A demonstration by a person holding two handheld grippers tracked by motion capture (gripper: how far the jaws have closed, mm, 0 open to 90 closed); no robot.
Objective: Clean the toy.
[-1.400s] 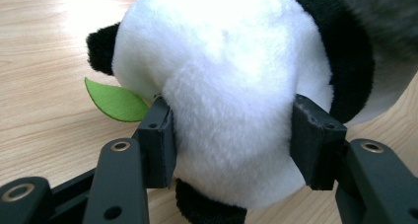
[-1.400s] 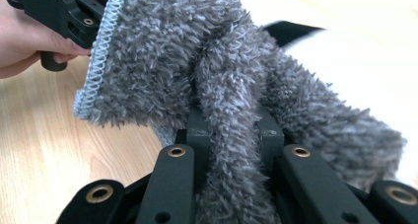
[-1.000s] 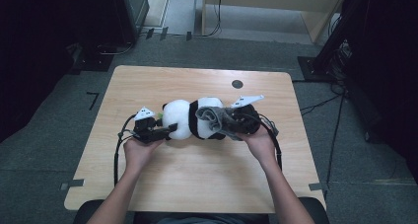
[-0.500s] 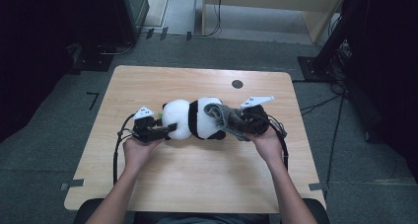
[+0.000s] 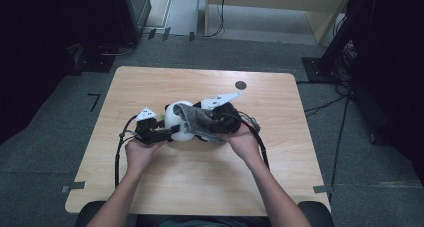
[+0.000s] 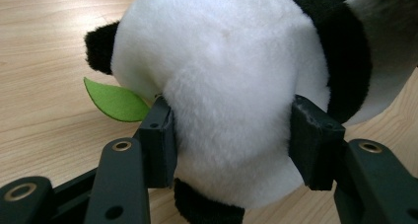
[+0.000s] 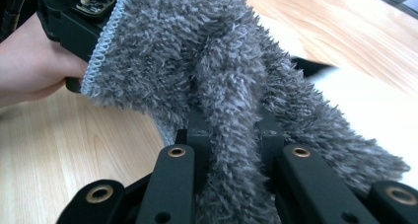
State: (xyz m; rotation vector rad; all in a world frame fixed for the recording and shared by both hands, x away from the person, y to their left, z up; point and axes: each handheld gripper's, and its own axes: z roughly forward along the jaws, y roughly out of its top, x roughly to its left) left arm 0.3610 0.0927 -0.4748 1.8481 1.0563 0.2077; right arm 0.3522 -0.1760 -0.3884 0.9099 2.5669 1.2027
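A black-and-white panda plush (image 5: pixel 176 123) lies at the middle of the wooden table (image 5: pixel 165 187). My left gripper (image 5: pixel 169 132) holds its white head (image 6: pixel 231 76) from the left, both pads (image 6: pixel 158 140) pressed into the fur, and a green felt leaf (image 6: pixel 116 101) sticks out beside the near jaw. My right gripper (image 5: pixel 209 121) comes in from the right, shut on a shaggy grey cloth (image 5: pixel 195 118). The cloth (image 7: pixel 197 51) is bunched between the jaws of the right gripper (image 7: pixel 231 130) and drapes over the panda's body, hiding most of it.
A small black round mark (image 5: pixel 241 85) sits on the table behind the panda. The person's left hand (image 7: pixel 29 71) and the left gripper's body (image 7: pixel 74 12) lie just beyond the cloth. Cables and dark equipment stands (image 5: pixel 325 62) surround the table on the floor.
My right gripper has moved left with the grey cloth, drawing it over the panda's body towards the head. The left gripper and the panda's head have stayed put.
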